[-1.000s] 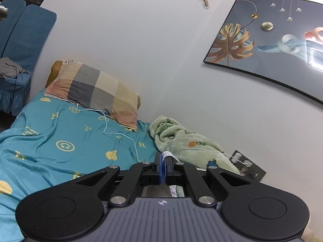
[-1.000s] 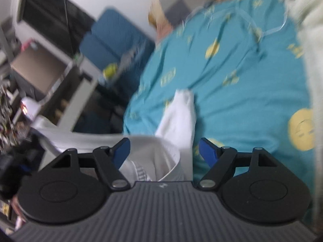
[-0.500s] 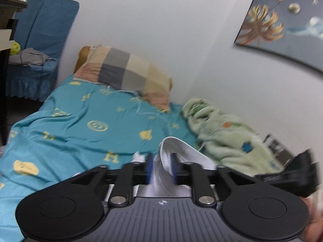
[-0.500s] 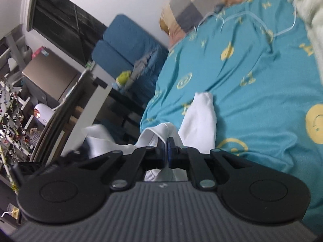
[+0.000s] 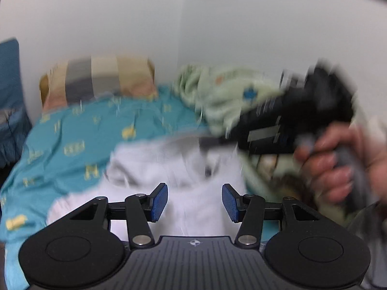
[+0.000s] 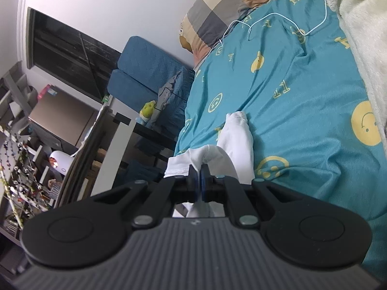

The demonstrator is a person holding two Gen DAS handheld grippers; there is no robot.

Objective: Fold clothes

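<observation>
Right gripper [image 6: 198,177]: clamped on white garment [image 6: 238,142] edge. Left gripper [image 5: 194,201]: jaws opening, unclamped, cloth beneath. Bed [image 6: 302,101]: teal sheet; garment bunched near its side edge. Advice: keep right pinch firm, spread flat before folding.

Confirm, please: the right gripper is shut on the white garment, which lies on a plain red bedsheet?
Not quite: the right gripper is shut on the white garment, but the bedsheet is teal with yellow prints, as the right wrist view shows.
</observation>
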